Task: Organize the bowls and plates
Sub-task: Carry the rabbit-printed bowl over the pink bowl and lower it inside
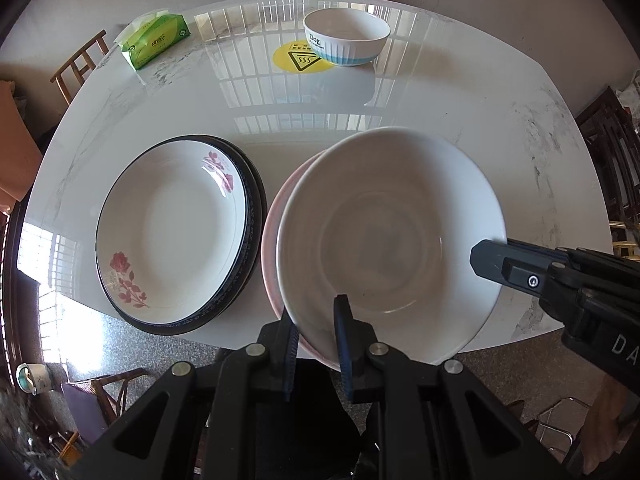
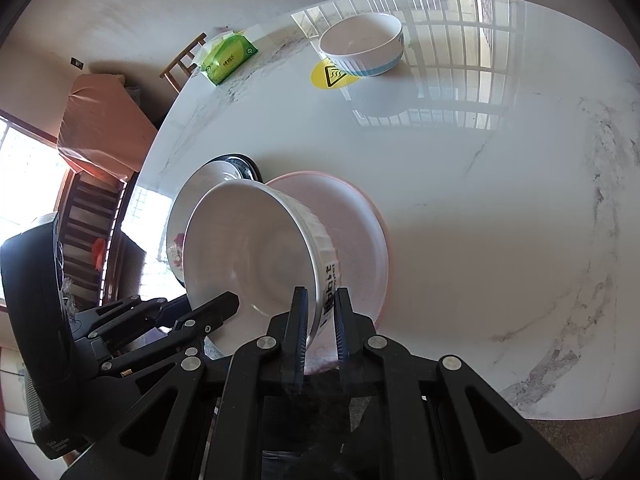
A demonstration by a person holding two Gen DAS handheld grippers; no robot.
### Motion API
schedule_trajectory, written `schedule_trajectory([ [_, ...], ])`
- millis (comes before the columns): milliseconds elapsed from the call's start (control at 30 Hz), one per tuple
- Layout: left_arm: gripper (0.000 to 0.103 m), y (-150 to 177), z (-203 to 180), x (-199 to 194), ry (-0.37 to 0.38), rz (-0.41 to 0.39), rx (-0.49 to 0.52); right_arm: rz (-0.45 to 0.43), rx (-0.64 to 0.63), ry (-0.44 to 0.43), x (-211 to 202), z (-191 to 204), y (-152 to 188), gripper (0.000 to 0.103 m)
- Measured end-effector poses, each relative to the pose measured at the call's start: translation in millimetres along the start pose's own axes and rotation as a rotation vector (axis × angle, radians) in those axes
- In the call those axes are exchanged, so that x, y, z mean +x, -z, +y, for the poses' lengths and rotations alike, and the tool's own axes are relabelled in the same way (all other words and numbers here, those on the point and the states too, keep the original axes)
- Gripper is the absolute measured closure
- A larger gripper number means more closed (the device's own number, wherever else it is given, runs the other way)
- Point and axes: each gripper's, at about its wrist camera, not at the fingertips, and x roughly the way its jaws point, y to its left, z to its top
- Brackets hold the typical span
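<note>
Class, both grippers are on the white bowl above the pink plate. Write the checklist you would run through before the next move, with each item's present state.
1. Left gripper shut on the white bowl rim: ok.
2. Right gripper shut on the opposite rim: ok.
3. Bowl level: not ok, it is tilted in the right wrist view.
4. Pink plate under the bowl: ok; whether they touch, cannot tell.
5. Rose plate stack beside the bowl, apart from it: ok.
6. Blue-banded bowl at the far side of the table, out of the way: ok.
</note>
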Motion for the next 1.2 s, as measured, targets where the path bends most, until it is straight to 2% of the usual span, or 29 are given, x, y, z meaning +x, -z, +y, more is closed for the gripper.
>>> schedule_trajectory([
  [400, 0.086, -6, -1, 20, 0.008, 0.029, -0.002, 0.017, 0.017, 0.015, 8, -7, 0, 0.09],
  [1200, 0.083, -6, -11, 32, -0.04, 0.015, 0.055, 0.031, 0.037, 0.021, 15, -15, 0, 0.09],
])
